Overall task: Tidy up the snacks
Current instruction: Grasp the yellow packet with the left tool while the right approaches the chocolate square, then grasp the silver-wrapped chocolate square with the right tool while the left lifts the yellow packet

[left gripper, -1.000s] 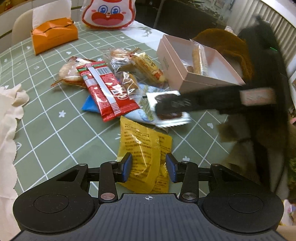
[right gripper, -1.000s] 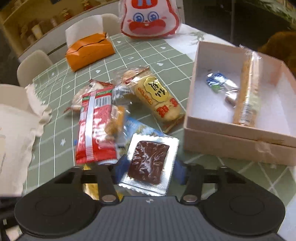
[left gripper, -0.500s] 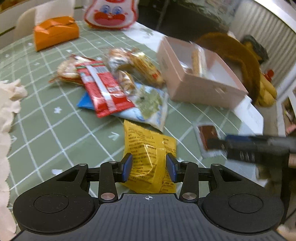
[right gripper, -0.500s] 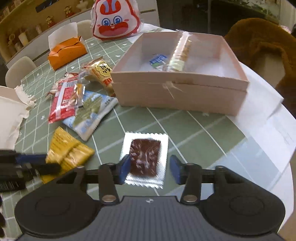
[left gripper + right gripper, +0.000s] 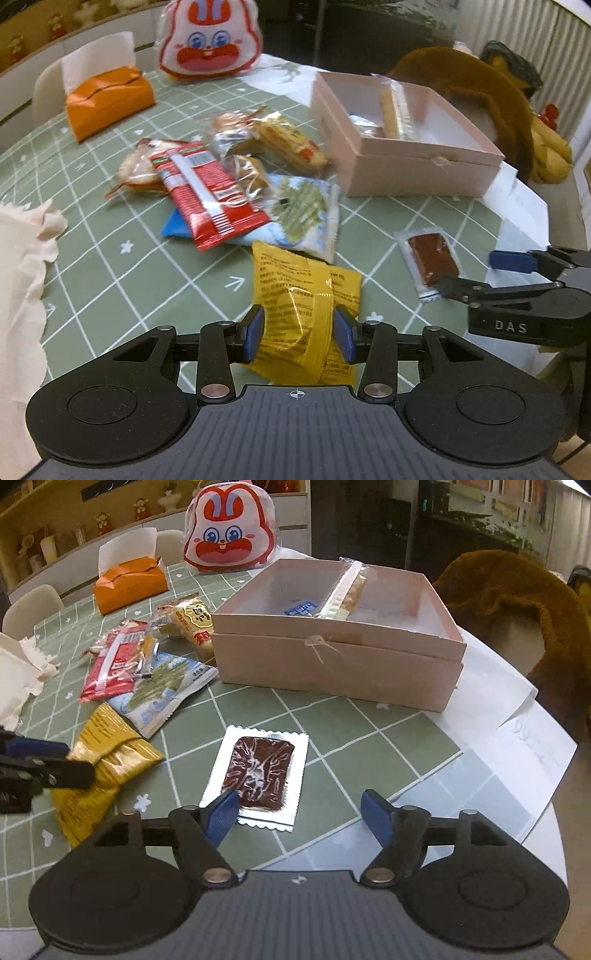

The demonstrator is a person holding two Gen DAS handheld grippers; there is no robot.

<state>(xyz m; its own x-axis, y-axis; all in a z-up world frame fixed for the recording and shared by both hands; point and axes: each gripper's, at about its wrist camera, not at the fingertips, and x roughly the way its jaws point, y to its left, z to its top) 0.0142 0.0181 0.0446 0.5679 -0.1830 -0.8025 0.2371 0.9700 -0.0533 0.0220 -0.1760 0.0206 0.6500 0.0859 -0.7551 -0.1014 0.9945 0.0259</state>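
Note:
My left gripper (image 5: 298, 334) is shut on a yellow snack packet (image 5: 303, 306) that rests on the green checked tablecloth. My right gripper (image 5: 300, 814) is open and empty, just behind a silver packet with a brown bar (image 5: 258, 771) lying flat on the cloth. That packet also shows in the left wrist view (image 5: 428, 262), with the right gripper (image 5: 476, 271) at its near end. A pink box (image 5: 332, 653) holds a long biscuit pack (image 5: 347, 590) and a small blue sachet (image 5: 301, 608). Several snacks (image 5: 229, 184) lie piled left of the box.
An orange tissue box (image 5: 107, 99) and a rabbit-face bag (image 5: 210, 40) stand at the back. Crumpled cream paper (image 5: 22, 266) lies at the left edge. White paper (image 5: 517, 734) lies under the box by the table's right edge. A brown plush (image 5: 517, 602) sits beyond.
My right gripper carried the brown-bar packet from the pile to the cloth in front of the box, opened and let it go. My left gripper stays shut on the yellow packet.

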